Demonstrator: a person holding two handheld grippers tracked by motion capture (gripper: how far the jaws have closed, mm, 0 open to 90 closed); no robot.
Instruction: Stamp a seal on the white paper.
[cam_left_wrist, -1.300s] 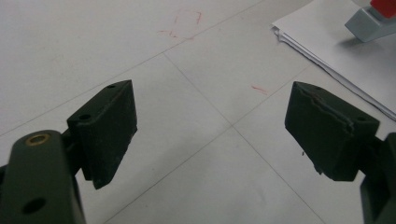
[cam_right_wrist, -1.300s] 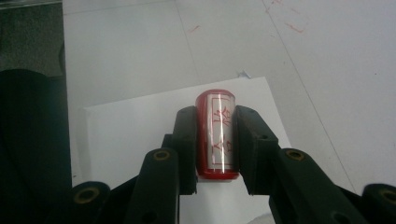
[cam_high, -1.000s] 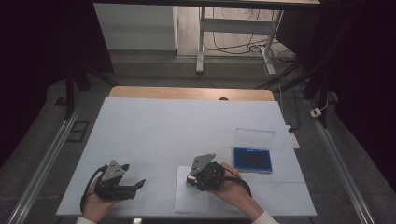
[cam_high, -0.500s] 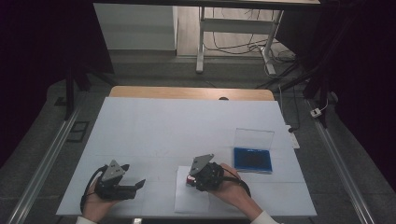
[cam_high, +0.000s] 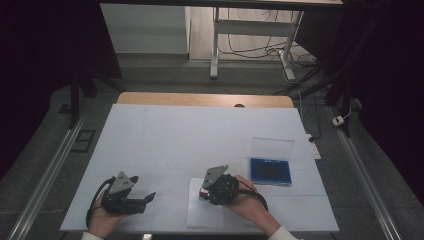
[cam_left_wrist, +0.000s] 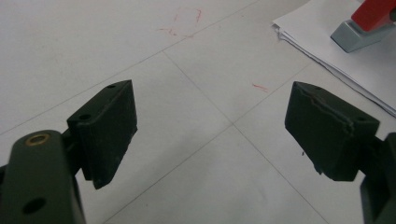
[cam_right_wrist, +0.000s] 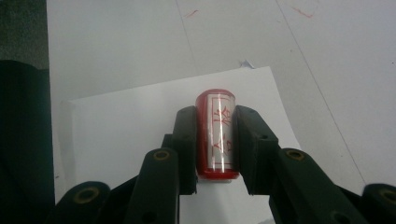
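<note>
The right gripper (cam_right_wrist: 213, 149) is gripping a red stamp (cam_right_wrist: 215, 135) over the paper sheet (cam_right_wrist: 140, 116), its lettering readable in the right gripper view. The left gripper (cam_left_wrist: 210, 130) is hovering with fingers spread above the worktop (cam_high: 175, 135). At two o'clock, a blue ink pad (cam_high: 270, 171) is sitting open.

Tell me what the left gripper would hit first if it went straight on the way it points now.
Probably the stack of white paper. The open left gripper points across bare table mat toward it, where the right gripper holds the red stamp. Depth is uncertain.
</note>
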